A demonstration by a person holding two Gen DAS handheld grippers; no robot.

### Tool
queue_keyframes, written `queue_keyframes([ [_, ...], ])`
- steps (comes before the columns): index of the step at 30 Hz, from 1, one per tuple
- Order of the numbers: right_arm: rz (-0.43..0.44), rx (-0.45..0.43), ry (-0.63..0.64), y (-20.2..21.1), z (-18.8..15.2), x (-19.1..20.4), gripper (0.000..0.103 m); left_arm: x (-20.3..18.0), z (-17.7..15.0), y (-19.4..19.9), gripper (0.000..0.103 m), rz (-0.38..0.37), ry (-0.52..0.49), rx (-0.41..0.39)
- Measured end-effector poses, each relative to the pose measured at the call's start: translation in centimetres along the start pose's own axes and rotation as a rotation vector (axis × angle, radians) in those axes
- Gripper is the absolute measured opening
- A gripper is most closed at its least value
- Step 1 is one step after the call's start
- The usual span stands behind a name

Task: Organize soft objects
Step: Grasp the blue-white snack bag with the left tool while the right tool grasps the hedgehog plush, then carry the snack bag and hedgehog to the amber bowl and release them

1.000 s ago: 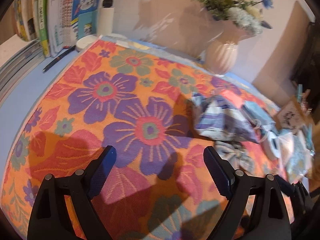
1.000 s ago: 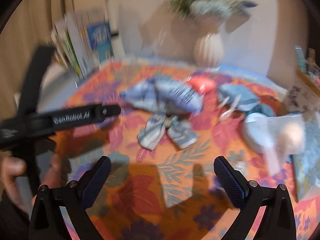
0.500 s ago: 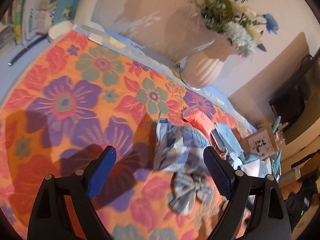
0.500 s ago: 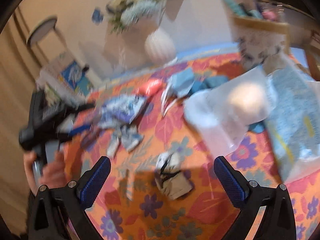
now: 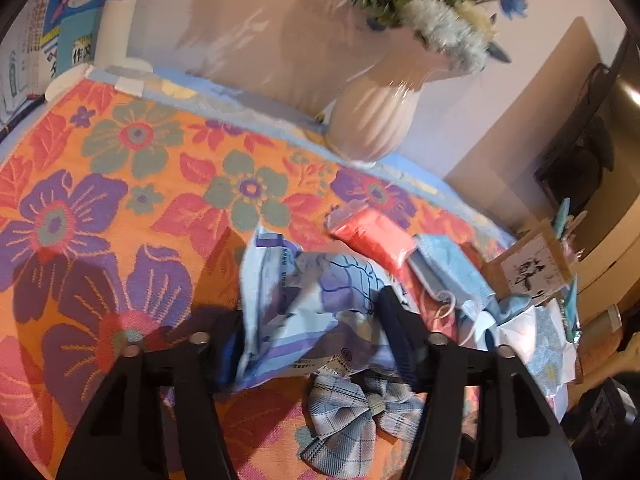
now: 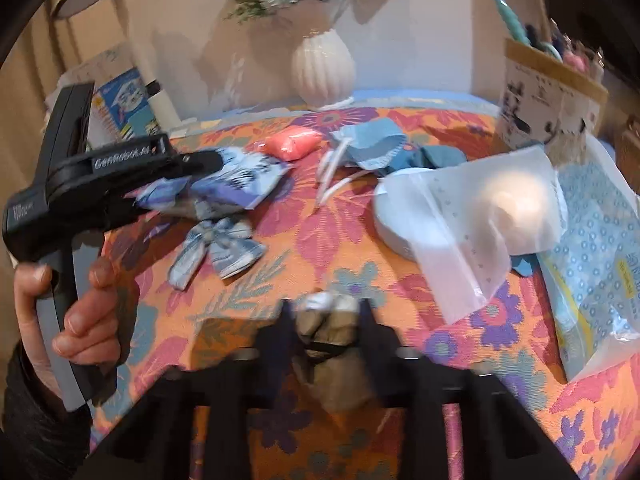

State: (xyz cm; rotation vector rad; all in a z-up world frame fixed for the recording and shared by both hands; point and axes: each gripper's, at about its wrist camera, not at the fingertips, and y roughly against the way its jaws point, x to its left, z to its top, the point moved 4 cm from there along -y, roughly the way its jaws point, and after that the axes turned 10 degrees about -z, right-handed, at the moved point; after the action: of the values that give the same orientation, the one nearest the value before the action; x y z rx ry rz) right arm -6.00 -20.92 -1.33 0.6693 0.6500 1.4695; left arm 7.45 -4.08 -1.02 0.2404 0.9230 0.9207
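While both sets of fingers are closing, each has a soft item between its pads. Nearest the right wrist camera, the right gripper closes on a beige pouch with a black cord; the fingers touch its sides, so it is grasped. The pouch lies on the floral cloth covering the desk, at the near edge.

Nearest the left wrist camera, the left gripper closes on a crumpled blue-and-white packet; the fingers press into both flanks of the packet, so it is grasped. A plaid bow lies on the cloth just below the packet, apart from the fingers. In the right wrist view a hand holds the left gripper's black handle at the left edge of the desk.

Farther back, a pink packet and a blue face mask lie beside each other. A clear bag holding a pale round item rests toward the right edge. At the far edge stands a white ribbed vase with flowers; books stand at the far left corner.
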Motion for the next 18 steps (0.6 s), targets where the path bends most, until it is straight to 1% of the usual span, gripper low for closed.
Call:
queue_keyframes([
  [1,0.002,-0.014,0.008,0.1,0.1,0.1,0.027,0.1,0.1,0.0,0.044,-0.004,0.002,-0.006],
  [3,0.025,-0.064,0.011,1.1,0.1,0.0,0.027,0.2,0.1,0.3,0.042,-0.004,0.009,-0.012],
  [5,0.057,-0.102,0.007,1.8,0.0,-0.2,0.027,-0.1,0.2,0.5,0.041,0.004,-0.01,-0.02],
  [8,0.073,-0.119,0.02,2.2,-0.1,0.0,0.027,-1.2,0.1,1.2,0.04,0.017,-0.049,-0.028],
  [13,0.075,-0.131,0.033,2.4,0.1,0.3,0.027,-3.4,0.5,3.9,0.04,-0.028,-0.079,-0.061],
  [16,0.089,-0.156,-0.007,3.1,0.2,-0.5,0.027,-5.0,1.1,5.6,0.04,-0.054,-0.099,-0.085],
  [18,0.112,-0.161,-0.052,3.7,0.3,-1.6,0.027,-6.8,1.5,6.8,0.04,-0.073,-0.132,-0.098],
])
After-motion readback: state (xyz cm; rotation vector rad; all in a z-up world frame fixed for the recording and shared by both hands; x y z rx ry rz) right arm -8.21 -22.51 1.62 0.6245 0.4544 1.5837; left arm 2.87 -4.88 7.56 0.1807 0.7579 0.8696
